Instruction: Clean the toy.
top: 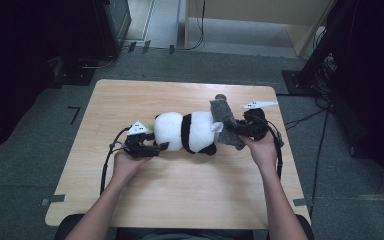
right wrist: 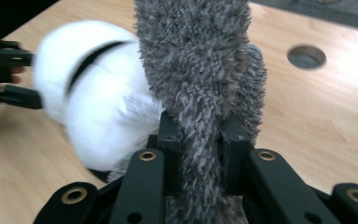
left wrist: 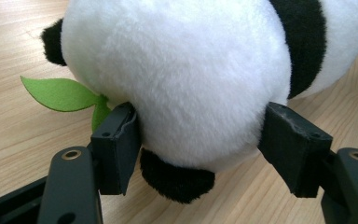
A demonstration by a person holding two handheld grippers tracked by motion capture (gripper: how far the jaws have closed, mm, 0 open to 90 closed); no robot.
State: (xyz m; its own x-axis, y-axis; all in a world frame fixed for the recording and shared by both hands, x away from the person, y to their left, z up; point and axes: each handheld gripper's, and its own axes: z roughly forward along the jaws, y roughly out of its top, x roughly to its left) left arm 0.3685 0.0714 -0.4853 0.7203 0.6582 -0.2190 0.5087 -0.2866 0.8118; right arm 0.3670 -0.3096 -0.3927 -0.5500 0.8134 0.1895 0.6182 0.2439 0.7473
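Left gripper clamped the toy panda's white rump; right gripper pinched the grey cloth. Panda blurred in right gripper view.

A light wooden bench with rounded corners stands on grey carpeted floor. A round cable hole is cut into its top. Strips of grey tape mark the floor at the near left and near right corners, and black tape marks lie on the floor to the left. On the far side, a pale wooden cabinet stands behind the bench, dark equipment sits at far left, and a black stand with loose cables is at far right.
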